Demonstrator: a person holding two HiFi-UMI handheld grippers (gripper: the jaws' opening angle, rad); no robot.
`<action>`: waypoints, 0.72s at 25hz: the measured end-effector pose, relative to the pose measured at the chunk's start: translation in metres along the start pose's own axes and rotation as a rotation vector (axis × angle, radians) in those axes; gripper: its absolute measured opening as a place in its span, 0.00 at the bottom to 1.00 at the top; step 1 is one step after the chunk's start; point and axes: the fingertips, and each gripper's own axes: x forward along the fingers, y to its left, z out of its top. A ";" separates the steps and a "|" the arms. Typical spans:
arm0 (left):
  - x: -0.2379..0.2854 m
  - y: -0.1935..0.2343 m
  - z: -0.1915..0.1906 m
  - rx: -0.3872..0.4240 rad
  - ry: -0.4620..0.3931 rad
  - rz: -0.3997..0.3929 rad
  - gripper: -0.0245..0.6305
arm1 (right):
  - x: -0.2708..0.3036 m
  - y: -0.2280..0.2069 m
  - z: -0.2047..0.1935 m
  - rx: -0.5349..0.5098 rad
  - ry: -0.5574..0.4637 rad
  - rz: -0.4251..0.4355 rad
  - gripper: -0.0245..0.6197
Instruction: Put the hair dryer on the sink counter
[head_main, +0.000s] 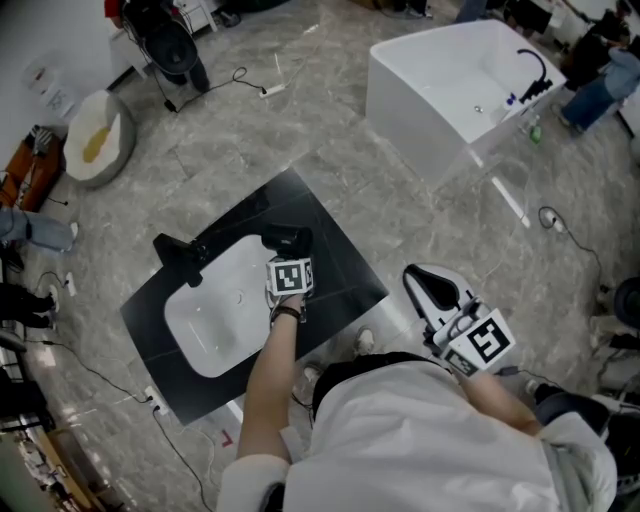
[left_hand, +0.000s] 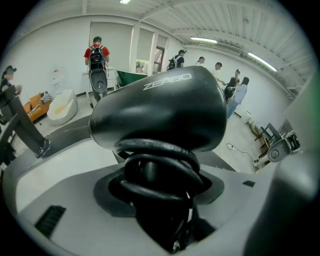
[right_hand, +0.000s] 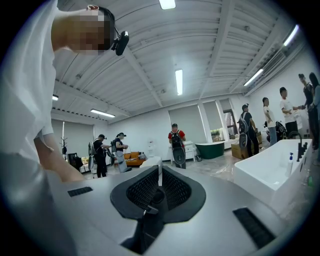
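Hair dryer (head_main: 287, 240) black, over the sink counter (head_main: 335, 262), at the back right of the basin; can't tell if it's touching down. Left to right in the head view: black faucet (head_main: 180, 255) at the basin's left edge, white basin (head_main: 215, 318) sunk in the dark counter, then the dryer with the left gripper (head_main: 286, 255) on it, arm reaching in from below. In the left gripper view the gripper (left_hand: 155, 175) is clamped on the dryer's (left_hand: 165, 110) handle, cord (left_hand: 156, 159) coiled round it between the jaws. Right gripper (head_main: 425, 280) is off the counter's right side, over the floor, well apart from the dryer; its own view shows the jaws (right_hand: 160, 182) closed together, nothing in them. White bathtub (head_main: 450, 80) far upper right.
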 end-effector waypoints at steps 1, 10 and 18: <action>0.003 -0.001 -0.001 0.005 0.018 0.004 0.45 | 0.000 -0.001 0.000 0.002 -0.001 -0.002 0.11; 0.025 0.000 -0.004 0.059 0.164 0.060 0.46 | -0.003 -0.011 -0.001 0.012 -0.009 -0.024 0.11; 0.031 -0.002 0.002 0.034 0.230 0.040 0.47 | -0.008 -0.024 0.003 0.028 -0.023 -0.043 0.11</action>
